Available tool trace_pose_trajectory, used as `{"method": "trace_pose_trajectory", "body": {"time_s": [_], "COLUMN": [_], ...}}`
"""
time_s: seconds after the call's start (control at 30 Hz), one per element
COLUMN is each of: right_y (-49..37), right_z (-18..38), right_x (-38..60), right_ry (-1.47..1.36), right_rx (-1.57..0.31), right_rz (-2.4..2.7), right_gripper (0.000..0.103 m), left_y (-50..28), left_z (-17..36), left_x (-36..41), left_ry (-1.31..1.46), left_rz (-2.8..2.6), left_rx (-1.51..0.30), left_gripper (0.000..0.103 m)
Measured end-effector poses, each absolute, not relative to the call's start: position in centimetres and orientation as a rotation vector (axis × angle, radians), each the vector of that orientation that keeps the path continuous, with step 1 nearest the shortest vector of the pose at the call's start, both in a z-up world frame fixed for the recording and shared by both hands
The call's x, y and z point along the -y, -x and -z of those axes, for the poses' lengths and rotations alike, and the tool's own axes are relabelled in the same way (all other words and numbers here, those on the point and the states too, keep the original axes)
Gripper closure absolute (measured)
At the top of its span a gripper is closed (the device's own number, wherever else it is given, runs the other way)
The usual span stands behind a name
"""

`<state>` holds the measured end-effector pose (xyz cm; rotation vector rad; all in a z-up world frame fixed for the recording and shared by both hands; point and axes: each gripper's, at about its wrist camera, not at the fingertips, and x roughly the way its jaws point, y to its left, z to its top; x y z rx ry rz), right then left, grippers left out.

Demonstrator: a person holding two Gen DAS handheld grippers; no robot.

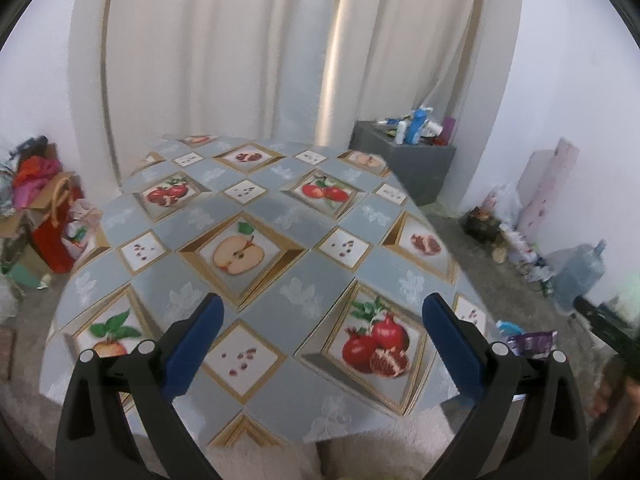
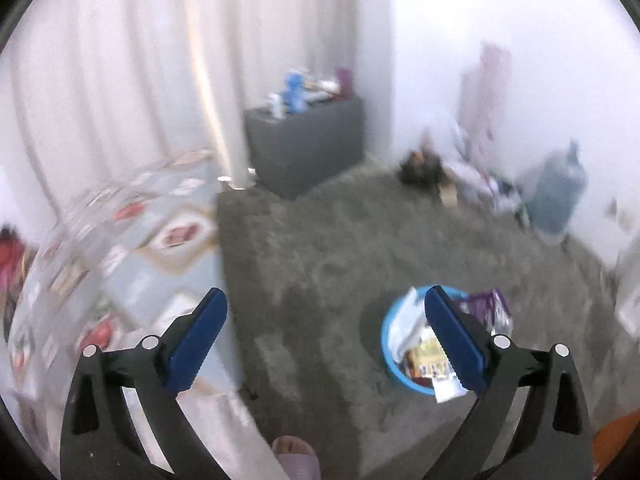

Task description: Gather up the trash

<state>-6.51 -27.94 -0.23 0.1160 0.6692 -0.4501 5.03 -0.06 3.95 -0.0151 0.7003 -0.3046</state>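
My left gripper (image 1: pixel 322 314) hangs open over the near part of a table with a fruit-print cloth (image 1: pixel 280 196); nothing lies between its blue fingers (image 1: pixel 196 344). My right gripper (image 2: pixel 326 308) is open and empty, high above the grey carpet (image 2: pixel 320 248). Below it, by the right finger (image 2: pixel 456 340), a blue bin (image 2: pixel 390 360) stands on the floor, filled with wrappers (image 2: pixel 430 354), a purple one (image 2: pixel 490 308) at its far rim. The same bin's rim (image 1: pixel 506 325) and purple wrapper (image 1: pixel 532 340) peek past the table edge in the left wrist view.
A grey cabinet (image 1: pixel 404 160) with bottles on top stands by the white curtains (image 1: pixel 240 48). Bags and a water jug (image 1: pixel 580 272) line the right wall. A red bag (image 1: pixel 60 232) and clutter sit left of the table. A person's foot (image 2: pixel 296 456) shows below.
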Motion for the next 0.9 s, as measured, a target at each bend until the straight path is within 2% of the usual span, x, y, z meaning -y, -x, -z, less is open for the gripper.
{"method": "trace_pose_trajectory", "body": {"time_s": [0.13,0.47,0.9], "right_y": [5.8,5.9,7.1], "right_z": [0.7,3.9,4.1], "right_x": [23.4,15.8,16.5], "right_ry": [-0.115,0.050,0.022], "right_rx": [-0.732,-0.804,-0.834], "right_rz": [0.365,0.441,0.519], "right_gripper": [0.008,0.008,0.008], "left_y": [-3.7,-1.6,-1.8], "left_z": [-3.5,-0.8,0.1], "left_x": [0.8,1.0,0.9], "left_ry": [-0.073,-0.167,-0.165], "left_rz": [0.186,0.105,0.060], "left_rx": [-0.682,-0.802,-0.860], "left_gripper": [0.006,0.006,0.006]}}
